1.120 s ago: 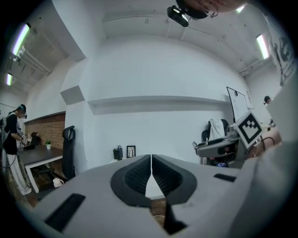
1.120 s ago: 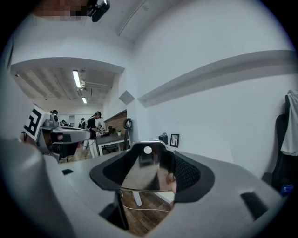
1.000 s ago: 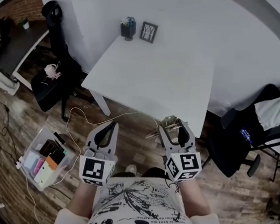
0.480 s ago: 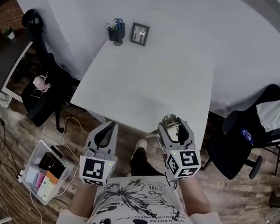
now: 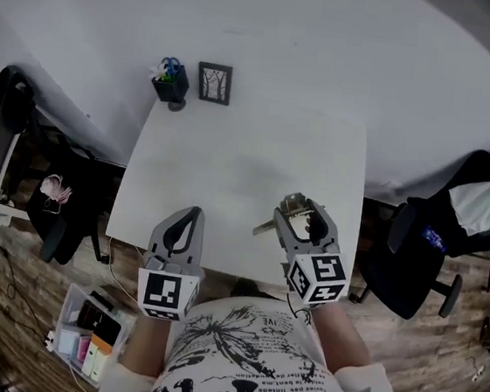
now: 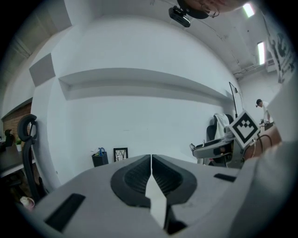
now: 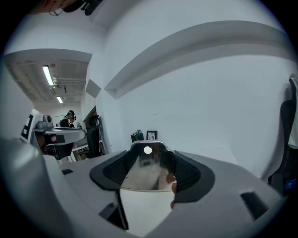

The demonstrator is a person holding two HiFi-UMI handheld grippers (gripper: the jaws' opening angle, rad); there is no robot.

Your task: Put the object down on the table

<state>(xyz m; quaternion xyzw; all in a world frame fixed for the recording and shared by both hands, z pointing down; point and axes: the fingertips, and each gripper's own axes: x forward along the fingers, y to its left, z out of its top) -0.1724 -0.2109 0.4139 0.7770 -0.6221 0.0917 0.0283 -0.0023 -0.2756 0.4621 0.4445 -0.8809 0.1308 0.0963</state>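
A shiny metal object [image 5: 292, 210] with a thin handle sticking out to its left is clamped in my right gripper [image 5: 300, 218], which is shut on it above the near right part of the white table [image 5: 231, 163]. In the right gripper view the reflective object [image 7: 145, 168] fills the space between the jaws. My left gripper [image 5: 191, 220] hovers over the table's near edge, shut and empty. Its jaws meet in the left gripper view [image 6: 151, 160] with nothing between them.
A dark pen holder [image 5: 170, 85] and a small picture frame [image 5: 214, 83] stand at the table's far edge by the wall. Black office chairs sit on the right [image 5: 432, 247] and the left [image 5: 58, 213]. A plastic box [image 5: 88, 340] of items lies on the wooden floor.
The person has stepped up to the table. Both grippers, earlier over the floor, now hang over its near edge. The right gripper still holds the metal object.
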